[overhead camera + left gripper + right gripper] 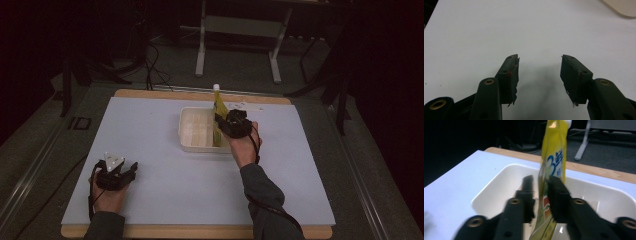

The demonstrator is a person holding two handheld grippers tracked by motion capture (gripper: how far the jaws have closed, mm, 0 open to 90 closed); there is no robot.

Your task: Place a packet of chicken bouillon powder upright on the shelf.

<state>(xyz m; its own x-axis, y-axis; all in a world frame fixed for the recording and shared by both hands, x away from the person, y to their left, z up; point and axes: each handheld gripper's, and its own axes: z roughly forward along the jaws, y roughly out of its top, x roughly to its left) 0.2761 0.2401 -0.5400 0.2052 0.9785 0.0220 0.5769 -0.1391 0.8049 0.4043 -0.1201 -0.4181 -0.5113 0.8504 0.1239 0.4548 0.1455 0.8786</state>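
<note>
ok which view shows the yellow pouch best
The right gripper view: the yellow plastic pouch with a white cap stands close up, printing visible, clamped in the right hand-held gripper. The high view shows it small over the cream tray.

pouch (pixel 554 165) top and bottom cut off by our right gripper view's edges | its small print too blurred for us to read | tray (pixel 621 7) cropped at corner

Tray (pixel 192 135): centre of the frame, on the table (pixel 165 175)
Pouch (pixel 219 107): upright at the tray's right end; between the right gripper's (pixel 220 122) jaws
Left gripper (pixel 120 170): lower left, over bare table
</note>
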